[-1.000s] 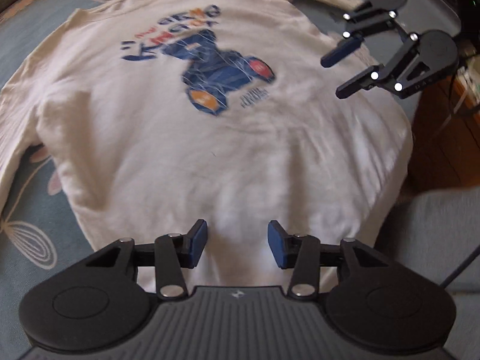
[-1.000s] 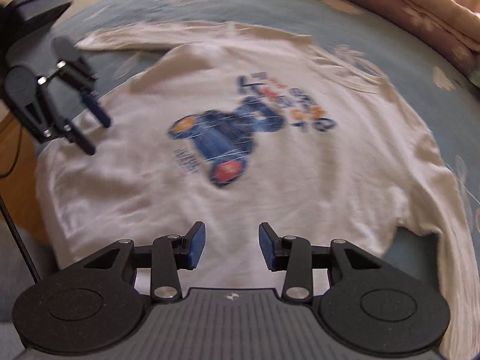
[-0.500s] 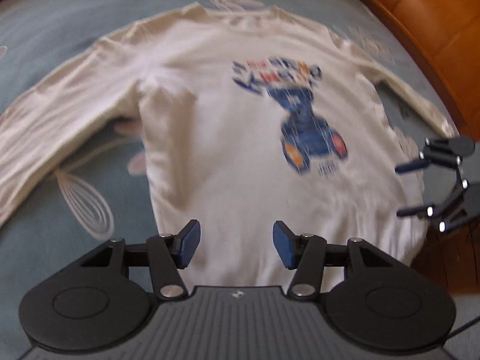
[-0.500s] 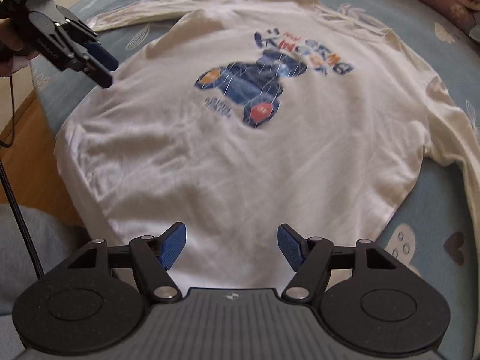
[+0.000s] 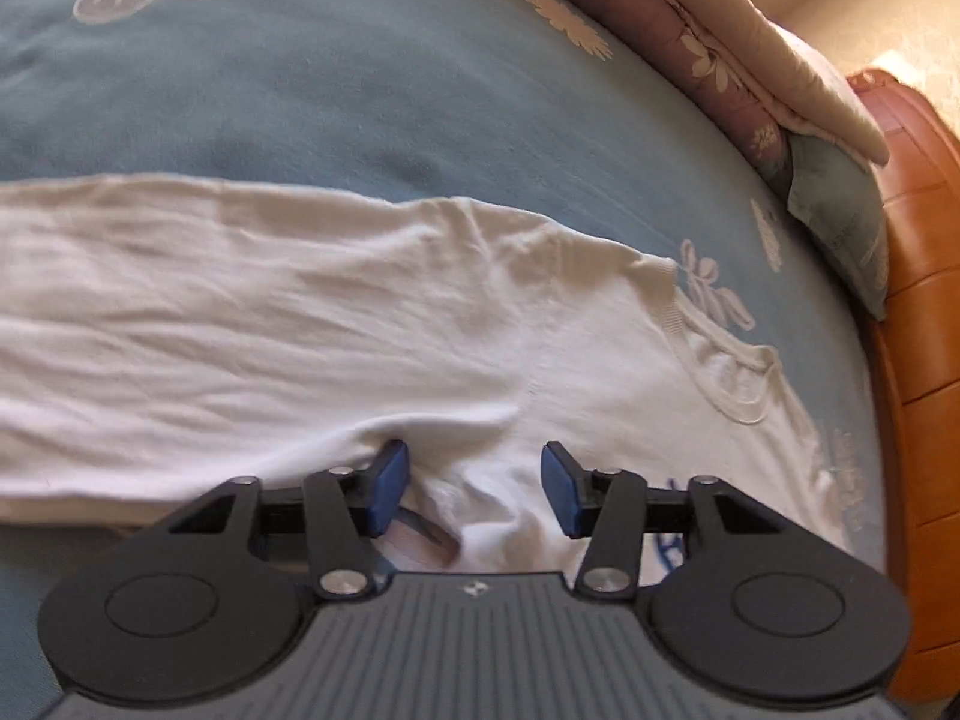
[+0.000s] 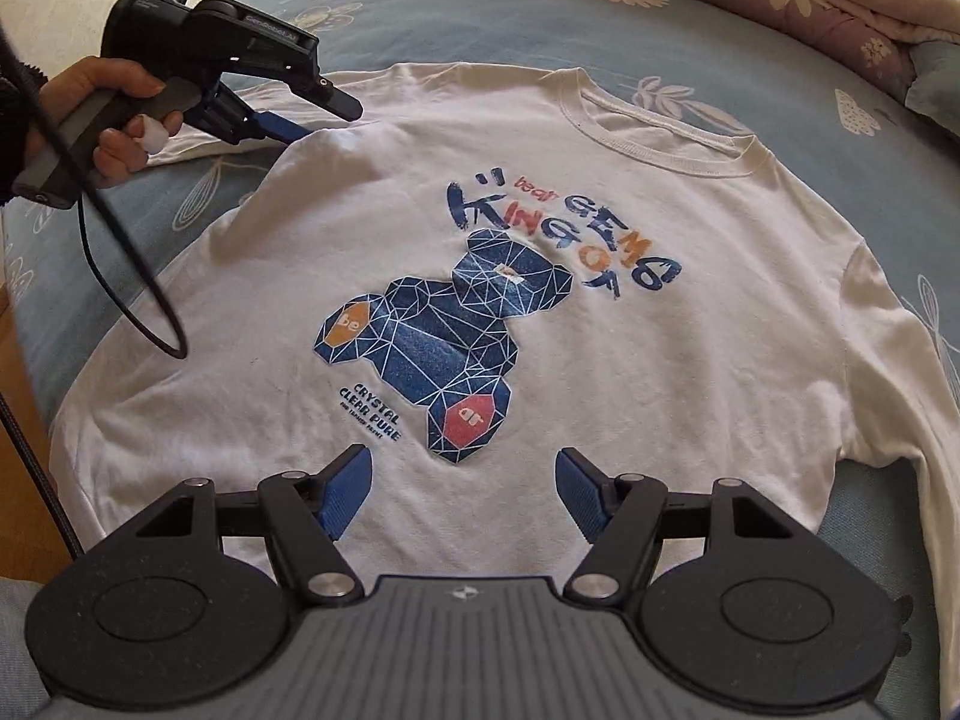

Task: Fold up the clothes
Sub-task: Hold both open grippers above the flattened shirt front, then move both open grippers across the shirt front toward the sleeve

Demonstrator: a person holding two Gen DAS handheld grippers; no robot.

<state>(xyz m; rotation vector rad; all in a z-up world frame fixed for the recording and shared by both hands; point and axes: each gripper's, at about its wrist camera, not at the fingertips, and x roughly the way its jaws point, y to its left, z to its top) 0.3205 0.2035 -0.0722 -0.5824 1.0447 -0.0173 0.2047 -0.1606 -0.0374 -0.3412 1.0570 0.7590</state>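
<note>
A white long-sleeved shirt with a blue bear print lies flat, front up, on the bed. My left gripper is down at the shirt's shoulder, where the sleeve begins. Its jaws are closing with a raised fold of fabric between them; only the left pad touches cloth. The right wrist view shows that left gripper at the shirt's top-left corner, held by a hand. My right gripper hovers open over the lower part of the shirt, below the print, nothing between its fingers.
The shirt rests on a blue flowered sheet. A pink and cream quilt and a grey-green pillow lie along the far side, against an orange wooden bed frame. A black cable hangs from the left gripper over the shirt's edge.
My left gripper has swung from the shirt's hem to the shoulder by the sleeve, rolled, and come down onto the cloth. The right gripper's jaws have opened wider and shifted slightly.
</note>
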